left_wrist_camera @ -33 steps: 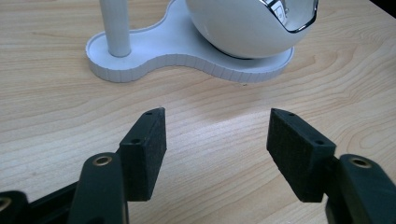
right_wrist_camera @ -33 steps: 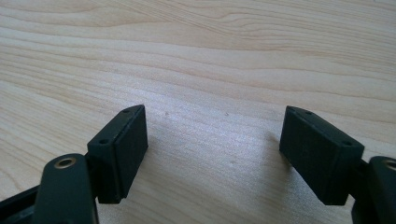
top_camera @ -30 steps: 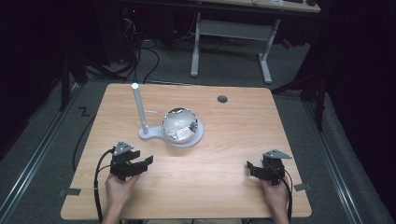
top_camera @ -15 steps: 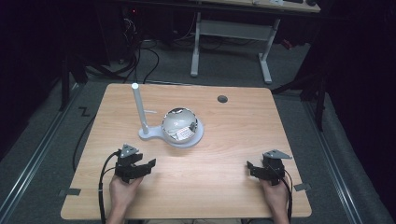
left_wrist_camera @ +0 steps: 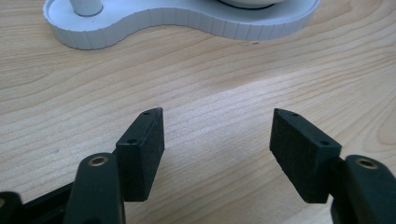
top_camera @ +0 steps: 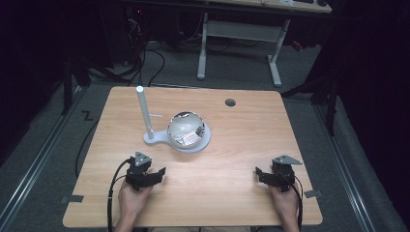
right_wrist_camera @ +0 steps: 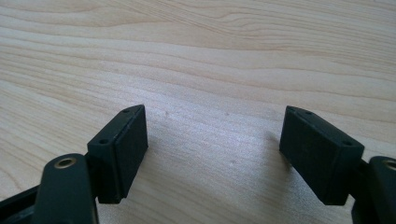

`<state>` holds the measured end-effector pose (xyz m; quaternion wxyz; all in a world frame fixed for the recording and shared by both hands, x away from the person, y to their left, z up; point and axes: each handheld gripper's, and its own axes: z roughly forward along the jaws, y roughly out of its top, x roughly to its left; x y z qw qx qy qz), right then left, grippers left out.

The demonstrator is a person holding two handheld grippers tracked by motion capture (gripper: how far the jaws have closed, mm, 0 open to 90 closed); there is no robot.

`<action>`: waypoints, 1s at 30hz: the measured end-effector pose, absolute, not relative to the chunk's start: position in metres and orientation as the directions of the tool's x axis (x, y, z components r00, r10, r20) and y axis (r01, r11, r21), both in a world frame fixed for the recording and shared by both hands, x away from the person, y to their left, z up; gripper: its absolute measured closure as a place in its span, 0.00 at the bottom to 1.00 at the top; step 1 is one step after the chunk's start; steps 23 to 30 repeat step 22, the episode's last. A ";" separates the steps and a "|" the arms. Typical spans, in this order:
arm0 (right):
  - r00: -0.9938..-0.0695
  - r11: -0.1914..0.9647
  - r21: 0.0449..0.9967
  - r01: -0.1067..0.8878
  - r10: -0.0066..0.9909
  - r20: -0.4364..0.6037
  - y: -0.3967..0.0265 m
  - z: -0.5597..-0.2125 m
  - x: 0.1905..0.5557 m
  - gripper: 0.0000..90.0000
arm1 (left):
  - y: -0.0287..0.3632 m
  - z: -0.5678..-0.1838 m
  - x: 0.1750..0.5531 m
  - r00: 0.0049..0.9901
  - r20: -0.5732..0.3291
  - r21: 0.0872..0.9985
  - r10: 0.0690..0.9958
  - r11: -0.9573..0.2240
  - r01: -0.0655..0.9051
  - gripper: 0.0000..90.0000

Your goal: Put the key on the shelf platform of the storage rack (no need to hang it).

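A white stand (top_camera: 159, 139) with an upright white post (top_camera: 143, 111) and a shiny round globe (top_camera: 186, 128) sits in the middle of the wooden table (top_camera: 241, 145). My left gripper (top_camera: 155, 173) rests low at the front left, a short way before the stand's base (left_wrist_camera: 187, 21). Its jaws have just been opening and nothing lies between the pads (left_wrist_camera: 142, 151). My right gripper (top_camera: 259, 175) sits at the front right with its jaws wide apart over bare wood, nothing between its pads (right_wrist_camera: 119, 149).
A small dark round hole (top_camera: 230, 102) marks the table's far side. Beyond the table stand a white desk frame (top_camera: 237, 34) and loose cables (top_camera: 145, 53) on the dark floor. Cables trail from both grippers toward the front edge.
My left gripper has come down and back toward the table's front edge, and its jaws stand wider. The right gripper has stayed where it was.
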<state>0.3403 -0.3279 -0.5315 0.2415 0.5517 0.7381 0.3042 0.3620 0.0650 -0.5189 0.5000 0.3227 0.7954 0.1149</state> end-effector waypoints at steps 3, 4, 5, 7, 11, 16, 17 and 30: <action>-0.273 0.204 0.715 0.669 0.962 -0.019 -0.328 -0.531 0.340 0.26 | 0.062 -0.522 0.362 -0.294 -0.715 0.516 0.634 0.762 0.391 0.39; -0.273 0.204 0.715 0.669 0.962 -0.019 -0.328 -0.531 0.340 0.26 | 0.061 -0.523 0.362 -0.284 -0.707 0.532 0.648 0.751 0.392 0.39; -0.273 0.204 0.715 0.669 0.962 -0.019 -0.328 -0.531 0.340 0.26 | 0.059 -0.524 0.362 -0.290 -0.706 0.529 0.646 0.754 0.389 0.39; -0.273 0.204 0.715 0.669 0.962 -0.019 -0.328 -0.531 0.340 0.26 | 0.057 -0.526 0.362 -0.287 -0.702 0.538 0.652 0.749 0.387 0.38; -0.273 0.204 0.715 0.669 0.962 -0.019 -0.328 -0.531 0.340 0.26 | 0.054 -0.534 0.361 -0.275 -0.696 0.563 0.664 0.741 0.366 0.38; -0.272 0.204 0.715 0.669 0.962 -0.019 -0.328 -0.531 0.340 0.26 | 0.054 -0.535 0.361 -0.278 -0.702 0.560 0.655 0.750 0.352 0.34; -0.273 0.205 0.715 0.669 0.962 -0.020 -0.328 -0.531 0.340 0.26 | 0.054 -0.535 0.361 -0.280 -0.702 0.560 0.655 0.751 0.351 0.34; -0.273 0.205 0.715 0.669 0.962 -0.020 -0.328 -0.531 0.340 0.26 | 0.054 -0.535 0.361 -0.279 -0.703 0.559 0.655 0.751 0.352 0.33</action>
